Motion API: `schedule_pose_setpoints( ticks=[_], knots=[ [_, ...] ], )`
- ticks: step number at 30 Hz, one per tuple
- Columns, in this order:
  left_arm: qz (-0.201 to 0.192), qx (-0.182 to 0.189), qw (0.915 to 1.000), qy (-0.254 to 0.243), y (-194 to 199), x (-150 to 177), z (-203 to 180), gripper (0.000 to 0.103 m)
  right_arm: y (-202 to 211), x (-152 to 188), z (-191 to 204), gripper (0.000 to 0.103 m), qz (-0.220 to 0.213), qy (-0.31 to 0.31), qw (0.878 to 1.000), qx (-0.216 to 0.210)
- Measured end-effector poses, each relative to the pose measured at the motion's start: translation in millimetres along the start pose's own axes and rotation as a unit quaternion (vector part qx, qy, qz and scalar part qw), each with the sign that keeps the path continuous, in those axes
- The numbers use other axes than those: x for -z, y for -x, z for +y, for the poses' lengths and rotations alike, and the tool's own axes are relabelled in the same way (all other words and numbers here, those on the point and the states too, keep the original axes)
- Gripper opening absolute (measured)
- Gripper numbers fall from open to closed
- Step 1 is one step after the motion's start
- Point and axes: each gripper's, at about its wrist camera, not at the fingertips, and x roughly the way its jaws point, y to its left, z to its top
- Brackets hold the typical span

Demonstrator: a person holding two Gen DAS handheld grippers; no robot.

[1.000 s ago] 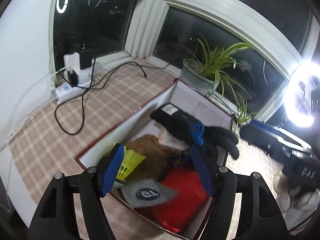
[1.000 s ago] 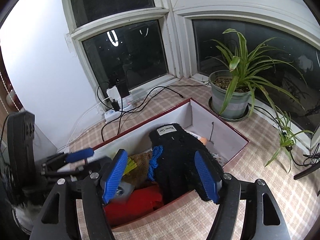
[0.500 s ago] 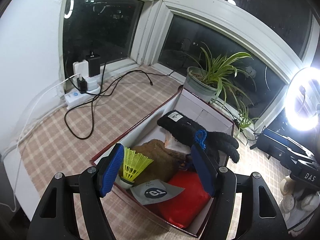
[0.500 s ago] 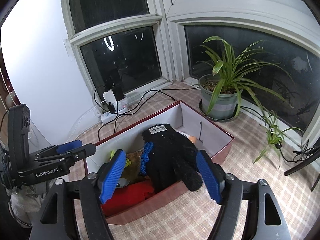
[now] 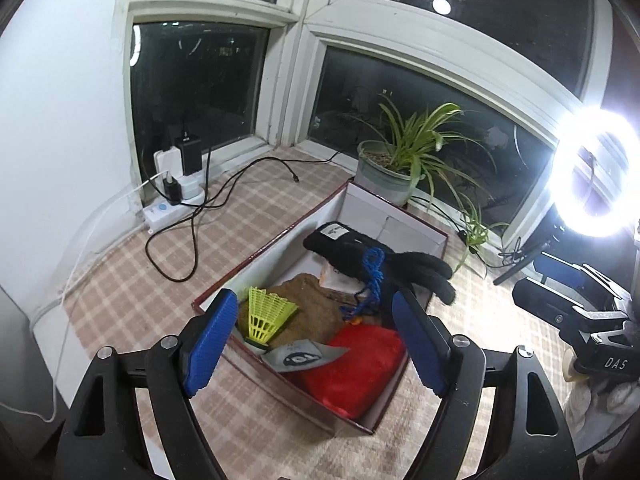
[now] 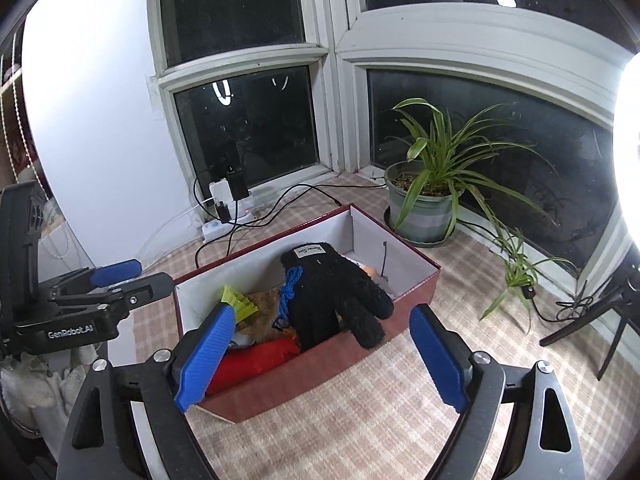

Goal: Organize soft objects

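"GenRobot.AI" on left gripper (image 6: 116, 274), "DAS" on right gripper (image 5: 600, 320)

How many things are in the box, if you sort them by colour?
Black: 1, the glove
Red: 1, the red cloth
Brown: 1, the brown cloth
Blue: 1, the blue cord
Yellow: 1, the shuttlecock
Grey: 1, the grey patch
Total: 6 in the box; a small orange bit under the glove is too hidden to count.
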Motion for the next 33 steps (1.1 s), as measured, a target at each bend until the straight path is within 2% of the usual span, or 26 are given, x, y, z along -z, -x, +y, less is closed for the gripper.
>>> schedule_pose_setpoints(
  ticks=[6, 12, 23, 33],
  knots=[
    [0.0, -0.002, 0.9999, -0.015, 18, 10, -13, 0.08, 18, 12, 2, 0.091, -0.003, 0.006, 1.0, 0.012],
    [0.019, -0.02, 0.9993, -0.026, 29, 23, -24, 0.08, 32, 31, 9, 0.092, 0.004, 0.011, 1.0, 0.026],
    [0.03, -0.021, 0.9989, -0.031, 52, 43, -38, 0.08, 73, 65, 14, 0.092, -0.017, -0.026, 0.998, 0.055],
    [0.034, -0.019, 0.9986, -0.037, 58, 51, -44, 0.08, 91, 74, 26, 0.094, -0.031, -0.029, 0.997, 0.06]
  ],
)
